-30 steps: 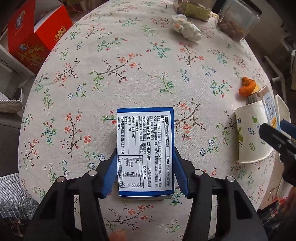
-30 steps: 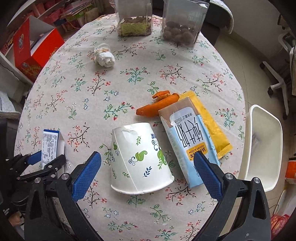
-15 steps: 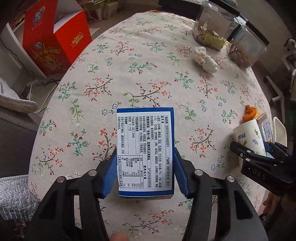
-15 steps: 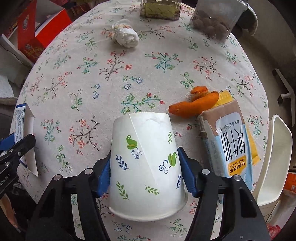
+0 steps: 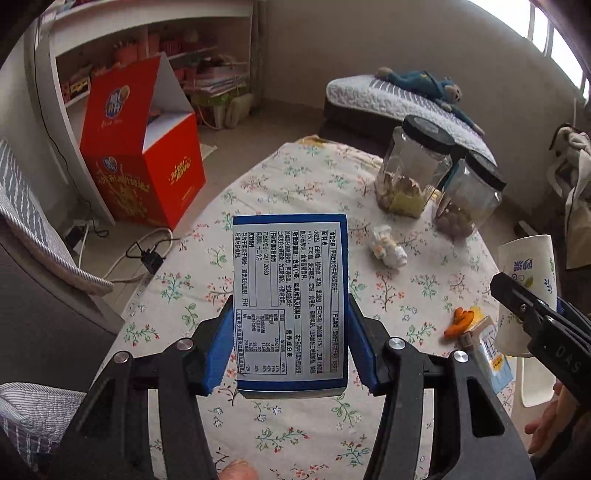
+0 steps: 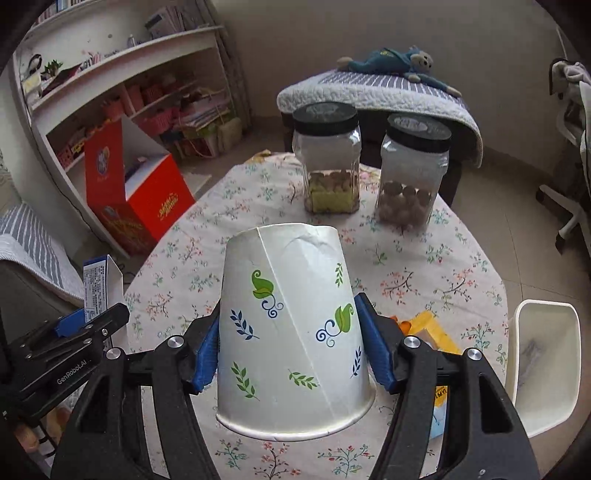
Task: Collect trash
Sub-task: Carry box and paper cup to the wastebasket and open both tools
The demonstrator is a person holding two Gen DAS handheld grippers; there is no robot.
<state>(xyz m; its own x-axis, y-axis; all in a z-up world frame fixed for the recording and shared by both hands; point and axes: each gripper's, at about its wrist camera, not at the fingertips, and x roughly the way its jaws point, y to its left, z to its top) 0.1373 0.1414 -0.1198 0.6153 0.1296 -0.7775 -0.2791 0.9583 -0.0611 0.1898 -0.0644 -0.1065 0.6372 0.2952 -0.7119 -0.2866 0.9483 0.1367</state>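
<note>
Above the table's (image 6: pixel 461 266) near edge, left gripper (image 5: pixel 291 343) clamped the blue box (image 5: pixel 290 295); right gripper (image 6: pixel 291 350) squeezed the paper cup (image 6: pixel 291 332), which might crumple and slip.

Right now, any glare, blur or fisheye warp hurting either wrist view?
Left wrist: window blown out top right, carton label sharp, table edge bowed by the fisheye. Right wrist: even soft light, paper cup crisp, shelves curve at the rim, dark vignette in the corners.
</note>
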